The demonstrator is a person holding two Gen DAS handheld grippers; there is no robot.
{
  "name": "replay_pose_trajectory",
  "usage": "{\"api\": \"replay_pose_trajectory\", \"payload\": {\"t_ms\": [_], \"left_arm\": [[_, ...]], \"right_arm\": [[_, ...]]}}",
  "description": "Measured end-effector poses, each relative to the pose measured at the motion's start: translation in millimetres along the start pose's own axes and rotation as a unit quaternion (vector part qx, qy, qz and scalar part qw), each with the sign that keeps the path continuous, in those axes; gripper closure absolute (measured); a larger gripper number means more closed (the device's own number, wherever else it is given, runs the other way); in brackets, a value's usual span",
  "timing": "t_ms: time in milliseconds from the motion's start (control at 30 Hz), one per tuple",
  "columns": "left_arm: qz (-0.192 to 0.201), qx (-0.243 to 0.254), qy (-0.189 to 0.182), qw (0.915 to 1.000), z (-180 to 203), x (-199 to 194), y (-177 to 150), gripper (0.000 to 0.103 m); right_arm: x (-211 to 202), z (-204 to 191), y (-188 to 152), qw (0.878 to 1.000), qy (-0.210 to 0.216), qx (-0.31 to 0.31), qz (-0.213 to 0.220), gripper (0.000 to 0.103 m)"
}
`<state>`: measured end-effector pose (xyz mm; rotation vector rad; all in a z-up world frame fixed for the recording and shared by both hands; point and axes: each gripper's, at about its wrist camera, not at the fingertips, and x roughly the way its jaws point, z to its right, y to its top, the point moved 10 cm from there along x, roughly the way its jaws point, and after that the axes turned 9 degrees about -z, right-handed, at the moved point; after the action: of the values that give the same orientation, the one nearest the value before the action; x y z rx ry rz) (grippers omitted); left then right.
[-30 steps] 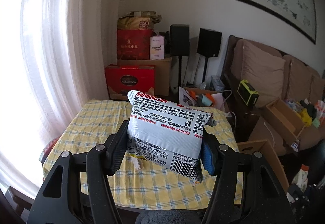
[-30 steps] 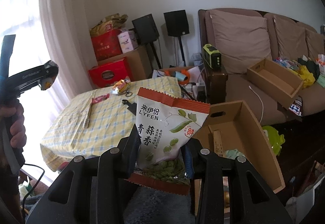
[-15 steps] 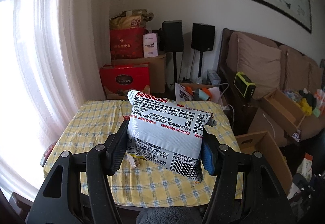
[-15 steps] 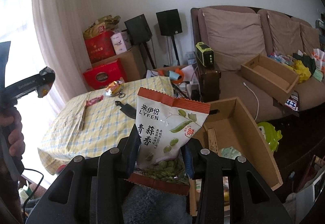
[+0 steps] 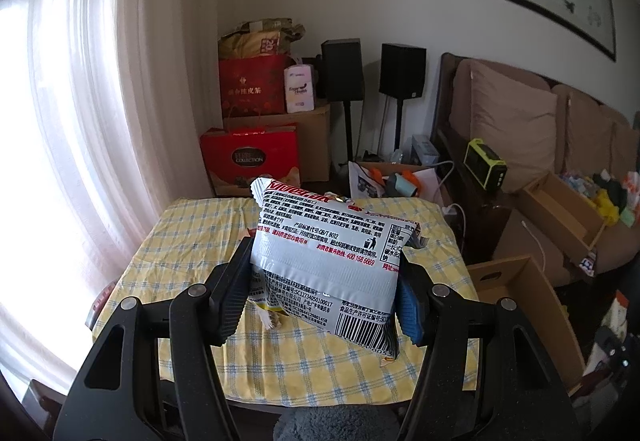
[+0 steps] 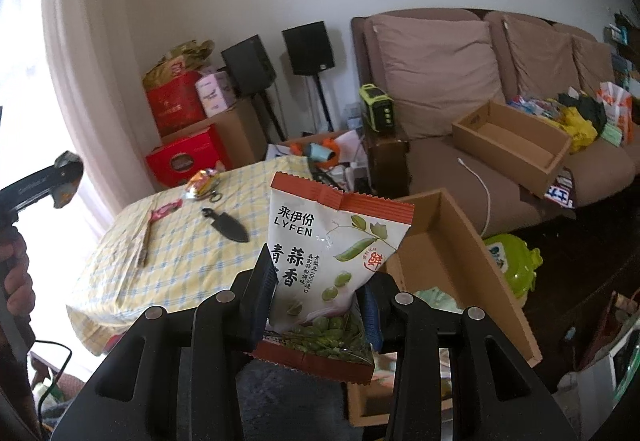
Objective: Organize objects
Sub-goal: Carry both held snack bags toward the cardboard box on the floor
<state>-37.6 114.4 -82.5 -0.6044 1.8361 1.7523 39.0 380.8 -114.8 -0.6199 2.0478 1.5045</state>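
Left wrist view: the left gripper [image 5: 322, 291] clamps a silver snack packet [image 5: 326, 265] above the checked table [image 5: 192, 237], whose far half lies bare.

Right wrist view: the right gripper [image 6: 318, 305] pinches a pea bag [image 6: 332, 265] over the table's right edge, beside an open cardboard box [image 6: 460, 241].

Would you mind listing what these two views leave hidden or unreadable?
- Left wrist view: the silver snack pack in the left tongs hides the tabletop items behind it.
- Right wrist view: the pea bag and right tongs cover most of the floor box contents.
- Right wrist view: the orange wrapper print is too small.
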Motion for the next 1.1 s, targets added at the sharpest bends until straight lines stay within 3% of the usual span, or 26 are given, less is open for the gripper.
{"api": "replay_pose_trajectory", "payload": {"t_ms": [200,667,1100], "left_arm": [[-0.004,-0.006,-0.001,1.0000,-2,1,1,0.044],[-0.014,0.003,-0.026,0.9996,22,-1,2,0.044],[-0.021,0.000,-0.057,0.9981,42,-5,5,0.044]], "right_arm": [[-1,25,-1,0.999,-0.013,0.029,-0.003,0.065],[-2,28,0,1.000,-0.006,0.030,0.000,0.065],[-7,63,-1,0.998,-0.024,0.060,0.005,0.065]]}}
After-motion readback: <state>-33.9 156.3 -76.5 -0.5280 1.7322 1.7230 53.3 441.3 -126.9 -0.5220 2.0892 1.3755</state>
